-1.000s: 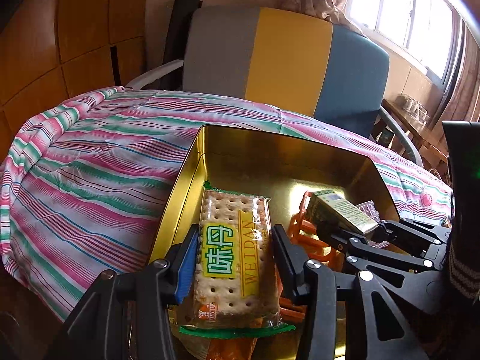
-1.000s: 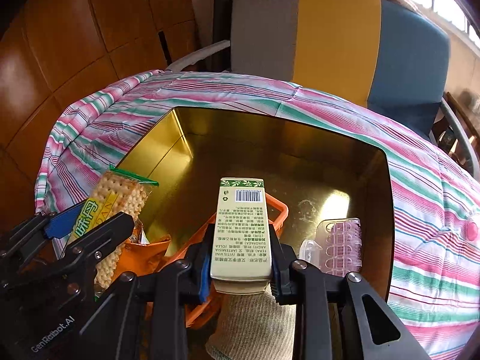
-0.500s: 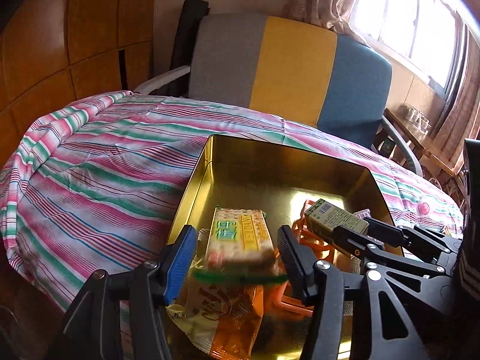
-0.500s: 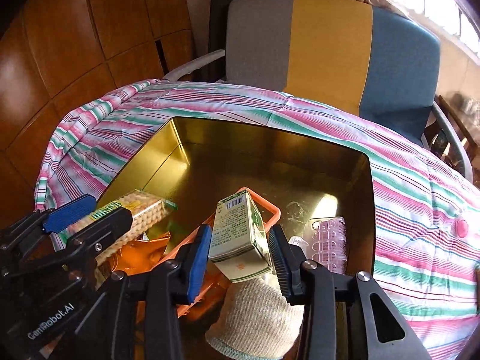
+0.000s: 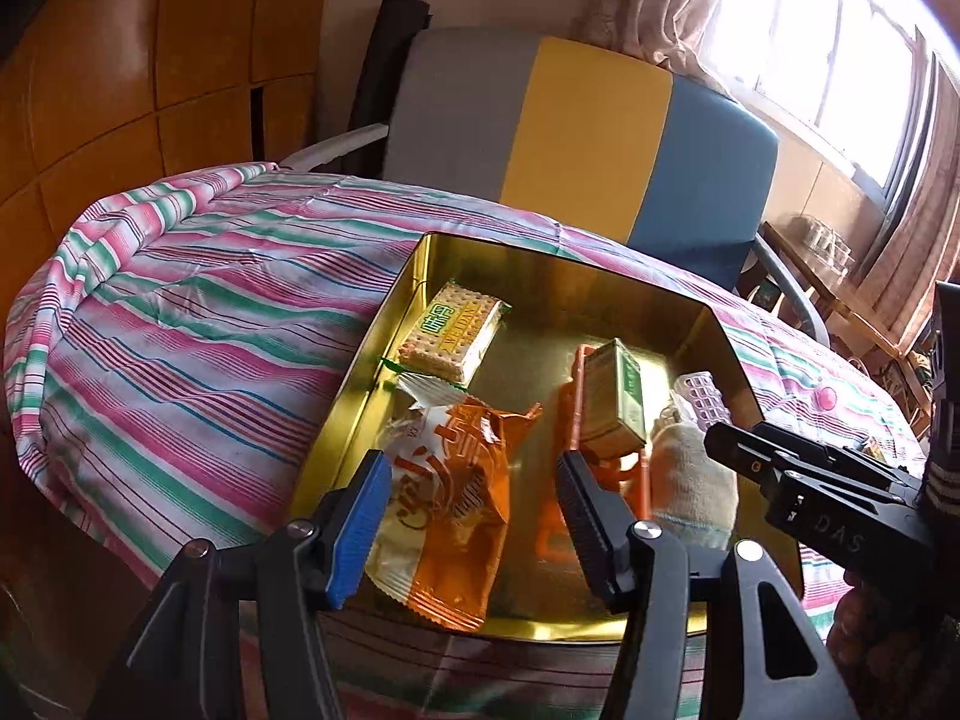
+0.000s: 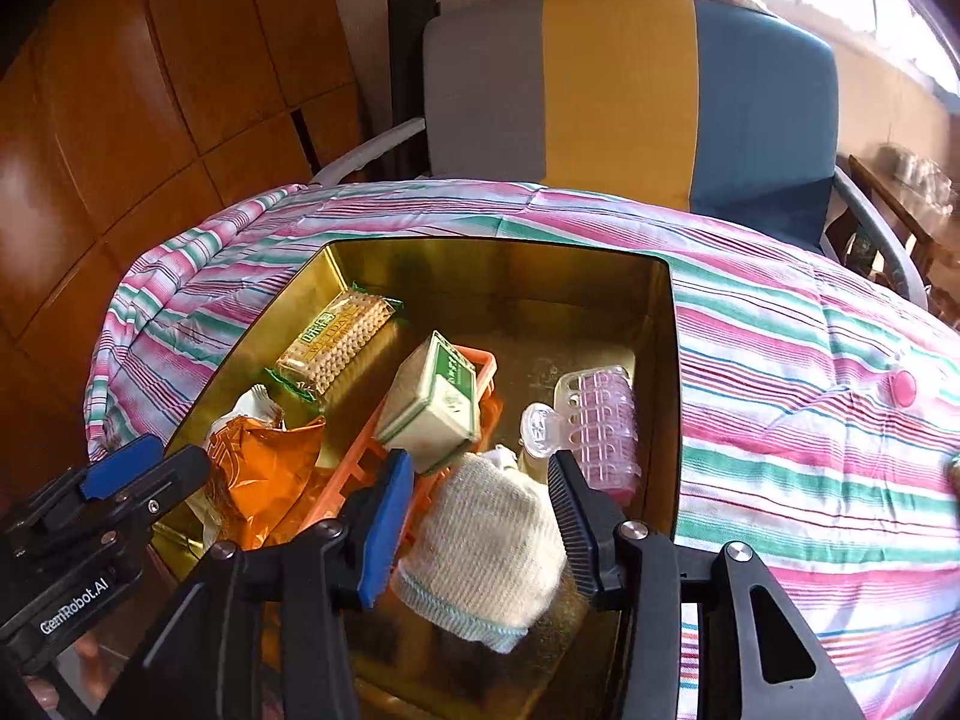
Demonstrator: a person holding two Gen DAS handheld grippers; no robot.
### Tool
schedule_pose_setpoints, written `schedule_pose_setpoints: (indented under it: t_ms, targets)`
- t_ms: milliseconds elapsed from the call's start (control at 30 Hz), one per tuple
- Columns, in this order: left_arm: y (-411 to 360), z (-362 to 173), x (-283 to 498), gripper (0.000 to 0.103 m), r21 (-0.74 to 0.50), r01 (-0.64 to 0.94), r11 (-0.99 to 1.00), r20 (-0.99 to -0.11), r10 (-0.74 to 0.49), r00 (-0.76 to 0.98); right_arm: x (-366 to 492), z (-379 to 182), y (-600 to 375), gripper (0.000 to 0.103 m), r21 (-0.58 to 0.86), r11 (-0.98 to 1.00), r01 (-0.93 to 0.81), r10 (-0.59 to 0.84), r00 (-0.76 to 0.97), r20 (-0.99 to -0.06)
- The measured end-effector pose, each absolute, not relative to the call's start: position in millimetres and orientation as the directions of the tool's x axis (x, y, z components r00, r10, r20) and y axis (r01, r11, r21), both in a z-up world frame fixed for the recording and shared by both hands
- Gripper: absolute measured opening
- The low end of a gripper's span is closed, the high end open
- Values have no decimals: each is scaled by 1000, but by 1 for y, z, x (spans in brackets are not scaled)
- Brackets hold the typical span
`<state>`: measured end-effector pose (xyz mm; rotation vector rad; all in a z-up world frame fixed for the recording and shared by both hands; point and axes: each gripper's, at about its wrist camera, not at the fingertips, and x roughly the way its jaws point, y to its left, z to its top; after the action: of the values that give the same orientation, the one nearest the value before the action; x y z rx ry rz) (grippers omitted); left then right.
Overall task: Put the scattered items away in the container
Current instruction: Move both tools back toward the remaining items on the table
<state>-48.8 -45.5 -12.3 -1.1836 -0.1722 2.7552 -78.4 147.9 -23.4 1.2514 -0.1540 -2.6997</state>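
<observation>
Through my left wrist camera, my left gripper [image 5: 471, 516] hangs with its fingers spread wide and nothing between them, just above the near edge of the square gold metal tin [image 5: 600, 276] on the pink-and-green striped quilt [image 5: 180, 324]. Inside the tin, the clear-wrapped cracker packet with green lettering [image 5: 453, 330] lies at the far left, the orange foil snack bag [image 5: 450, 498] sits nearer me, and the small green-and-cream carton [image 5: 612, 402] leans on the orange plastic basket [image 5: 576, 396].

Through my right wrist camera, my right gripper [image 6: 480, 519] is also spread and empty, poised over the rolled cream knitted cloth [image 6: 486, 546] in the tin's near part. The carton [image 6: 435, 402] rests tilted on the basket [image 6: 480, 360], with the pink ridged plastic piece [image 6: 600, 420] to its right.
</observation>
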Motion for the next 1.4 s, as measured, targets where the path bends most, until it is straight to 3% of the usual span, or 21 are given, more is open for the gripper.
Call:
schedule_pose_setpoints:
  t_ms: [367,667,1000,1400]
  targets:
    - [48,2,-13,60,-158,-369,-916,-697,368,-615,-19,-15,238,60,202,-976,-76,-93,-695,-713]
    - [156,-16,24,60,-106,-649,-753,-746,492,-449,65,-21,384,66,210,-884,-417,148,-676,-722]
    - [202,-55,32,61,-97,-711,-696,-832,449,-325,146,-39,531,70,311,-657,-687,296,-614,-731]
    - [214,-71,22,61,-101,-702,-705,-864,412,-290,107,-70,621,77,521,-532,-667,178,-690,-701]
